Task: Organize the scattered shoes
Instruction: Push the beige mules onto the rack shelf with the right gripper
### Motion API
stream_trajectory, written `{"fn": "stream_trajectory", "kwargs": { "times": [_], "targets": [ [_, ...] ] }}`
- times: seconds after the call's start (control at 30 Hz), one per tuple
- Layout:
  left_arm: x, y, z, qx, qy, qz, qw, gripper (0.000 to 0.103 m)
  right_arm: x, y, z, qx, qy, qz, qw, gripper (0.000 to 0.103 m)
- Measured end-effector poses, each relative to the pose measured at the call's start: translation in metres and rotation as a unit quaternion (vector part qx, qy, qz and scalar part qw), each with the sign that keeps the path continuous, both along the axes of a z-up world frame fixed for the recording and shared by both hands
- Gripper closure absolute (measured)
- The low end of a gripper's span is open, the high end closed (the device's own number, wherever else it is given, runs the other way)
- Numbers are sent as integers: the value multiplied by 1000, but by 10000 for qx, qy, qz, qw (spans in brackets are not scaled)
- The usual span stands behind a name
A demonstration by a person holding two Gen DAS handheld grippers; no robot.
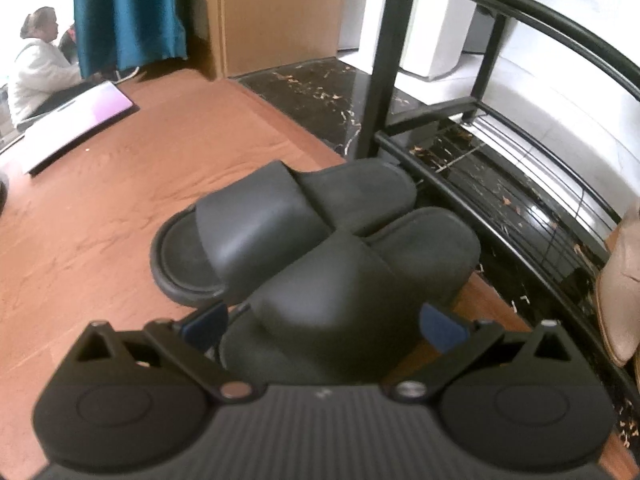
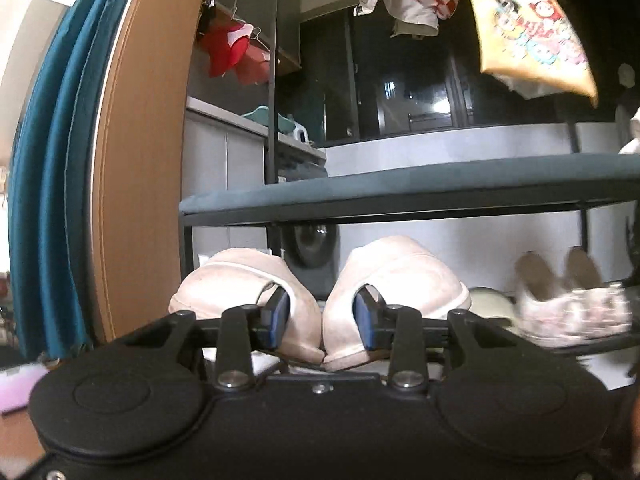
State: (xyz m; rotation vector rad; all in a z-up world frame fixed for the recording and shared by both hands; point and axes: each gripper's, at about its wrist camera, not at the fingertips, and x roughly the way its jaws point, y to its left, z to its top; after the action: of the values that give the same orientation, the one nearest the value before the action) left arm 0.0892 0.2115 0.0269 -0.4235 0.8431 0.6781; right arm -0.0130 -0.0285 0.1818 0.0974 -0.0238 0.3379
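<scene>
Pinching the inner sides of two pale pink suede slippers together, the right hand-held gripper holds them before the shoe rack; the left hand-held gripper straddles a dark grey slide sandal beside that rack, jaws wide.

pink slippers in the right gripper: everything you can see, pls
The pair of pink slippers looks like soft suede or plush, pale pink with lighter trim at the openings. They sit side by side, inner sides pressed together, toes pointing away from the camera. The right gripper has one blue-padded finger inside each opening and pinches the two inner walls together. The pair is in front of the shoe rack, below its grey-green top shelf.
</scene>
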Motion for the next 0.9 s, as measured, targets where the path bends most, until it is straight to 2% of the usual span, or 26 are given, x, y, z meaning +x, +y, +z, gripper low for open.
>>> {"fn": "stream_trajectory", "kwargs": {
  "times": [0.07,0.13,0.27,0.4,0.47,0.63,0.7,0.73,0.83,0.9],
  "targets": [
    [3,4,-4,-78,27,112,9999,1,26,14,-4,20,-34,-4,10000,67],
    [5,11,-11,-340,73,293,9990,1,62,29,-12,-66,-86,4,9999,67],
    [9,13,-16,-417,66,369,9984,1,113,49,-22,-78,-47,24,10000,67],
    [17,11,-22,-360,58,323,9988,1,178,71,-30,119,114,-126,9998,67],
    [21,7,-23,-218,41,206,9995,1,198,77,-32,241,156,-246,9993,67],
    [29,-6,-23,132,13,-144,9998,1,254,90,-49,786,381,-1006,9911,67],
    [32,-9,-25,191,52,-257,9995,1,263,94,-60,834,615,-1160,9878,66],
    [34,-10,-27,212,106,-320,9992,1,262,97,-66,743,627,-1230,9876,61],
    [36,-13,-29,257,205,-370,9988,1,248,107,-77,374,357,-1378,9891,50],
    [36,-12,-29,234,179,-352,9989,1,243,112,-80,250,345,-1380,9895,41]
  ]
}}
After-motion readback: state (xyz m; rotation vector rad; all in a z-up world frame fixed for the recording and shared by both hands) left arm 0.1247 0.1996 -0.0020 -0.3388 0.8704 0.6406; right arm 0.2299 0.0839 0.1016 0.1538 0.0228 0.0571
